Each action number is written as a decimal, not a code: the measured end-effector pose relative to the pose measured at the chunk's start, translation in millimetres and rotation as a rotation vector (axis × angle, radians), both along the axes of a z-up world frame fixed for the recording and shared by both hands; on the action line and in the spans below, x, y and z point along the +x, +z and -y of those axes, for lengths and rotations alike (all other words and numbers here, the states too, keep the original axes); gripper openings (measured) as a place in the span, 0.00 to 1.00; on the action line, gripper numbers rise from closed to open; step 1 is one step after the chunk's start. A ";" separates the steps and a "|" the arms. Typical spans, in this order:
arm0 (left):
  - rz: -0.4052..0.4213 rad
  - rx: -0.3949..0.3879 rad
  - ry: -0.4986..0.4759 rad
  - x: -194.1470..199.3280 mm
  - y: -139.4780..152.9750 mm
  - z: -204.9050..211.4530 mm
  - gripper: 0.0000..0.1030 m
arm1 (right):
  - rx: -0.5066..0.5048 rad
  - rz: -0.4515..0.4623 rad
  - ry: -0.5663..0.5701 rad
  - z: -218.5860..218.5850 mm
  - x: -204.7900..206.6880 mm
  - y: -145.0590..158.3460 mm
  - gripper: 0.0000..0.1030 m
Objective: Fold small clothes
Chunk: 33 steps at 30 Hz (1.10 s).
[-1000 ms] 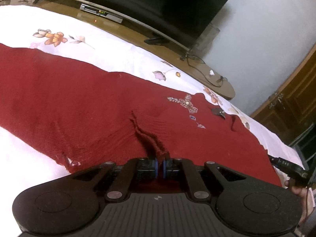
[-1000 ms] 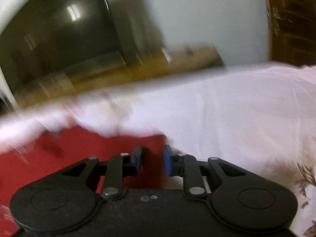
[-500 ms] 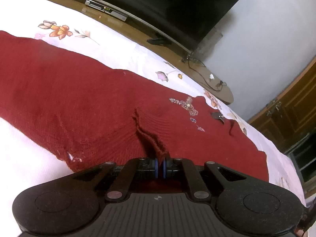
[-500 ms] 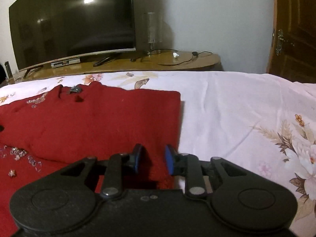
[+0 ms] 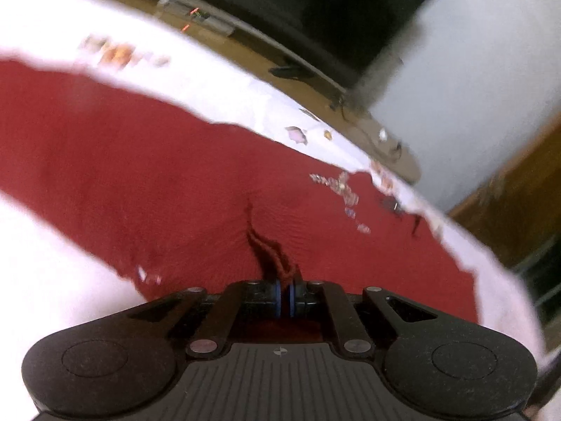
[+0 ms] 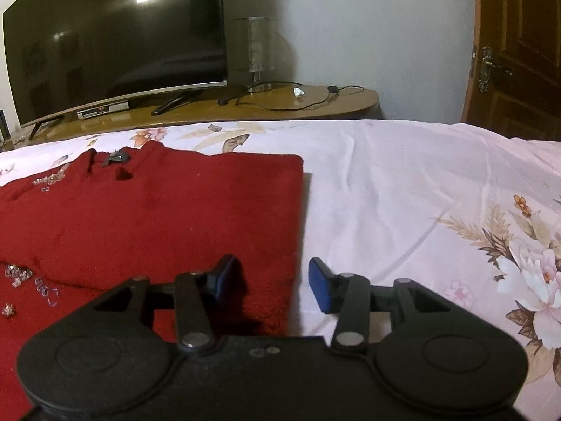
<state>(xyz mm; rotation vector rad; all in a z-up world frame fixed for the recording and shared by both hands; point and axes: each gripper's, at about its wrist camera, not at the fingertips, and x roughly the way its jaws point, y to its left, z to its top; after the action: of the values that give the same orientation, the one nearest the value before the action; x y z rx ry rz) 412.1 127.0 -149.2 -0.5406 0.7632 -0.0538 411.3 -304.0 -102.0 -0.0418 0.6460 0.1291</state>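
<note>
Sweater (image 5: 175, 175) pinch, seemingly left-view only.

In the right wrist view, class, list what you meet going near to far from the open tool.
Right tool → red sweater → flowered bedsheet → wooden stand → television.

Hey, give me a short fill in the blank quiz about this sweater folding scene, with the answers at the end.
1. The left tool is shut on a pinch of the ____ sweater.
2. The right tool has its jaws ____.
3. The sweater lies on a white ____ bedsheet.
4. Behind the bed a dark ____ stands on the wooden stand.

Answers: red; open; floral; television
</note>
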 end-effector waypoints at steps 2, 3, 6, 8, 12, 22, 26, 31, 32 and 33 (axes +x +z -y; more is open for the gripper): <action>-0.003 0.017 0.008 0.8 3.8 -0.2 0.07 | -0.006 0.002 0.000 -0.5 -0.5 0.0 0.43; -0.004 0.001 0.024 -0.5 3.6 -4.0 0.07 | -0.008 0.002 0.000 -0.8 -0.1 -0.3 0.43; -0.010 -0.072 0.038 -4.1 -3.0 -16.3 0.07 | -0.013 0.001 0.001 -1.2 0.6 -0.1 0.43; -0.021 -0.053 0.028 -3.6 0.2 -15.8 0.07 | -0.020 0.002 0.001 -2.2 0.7 -0.2 0.43; -0.022 -0.023 0.027 -2.4 -0.8 -15.2 0.07 | -0.033 0.004 -0.002 -3.9 -0.2 0.3 0.43; -0.012 0.007 0.082 -17.6 8.5 -45.6 0.07 | -0.045 0.003 -0.003 -4.3 0.0 1.0 0.46; 0.001 0.040 0.172 -48.6 16.3 -94.8 0.07 | -0.066 -0.003 -0.010 -8.0 0.4 2.2 0.47; -0.012 -0.034 0.403 -102.0 9.1 -189.8 0.40 | -0.050 -0.043 -0.038 -8.5 6.5 6.3 0.48; 0.027 -0.084 0.426 -112.2 8.2 -205.9 0.53 | -0.026 -0.067 -0.055 -6.7 9.4 8.7 0.51; 0.047 -0.109 0.459 -119.9 8.6 -219.9 0.60 | -0.004 -0.092 -0.074 -4.8 12.0 12.9 0.52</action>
<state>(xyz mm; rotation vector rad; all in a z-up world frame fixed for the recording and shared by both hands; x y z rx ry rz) 292.2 346.9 -140.6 -0.8046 0.5777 0.3174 423.3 -299.2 -89.1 -0.0159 0.7392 0.0580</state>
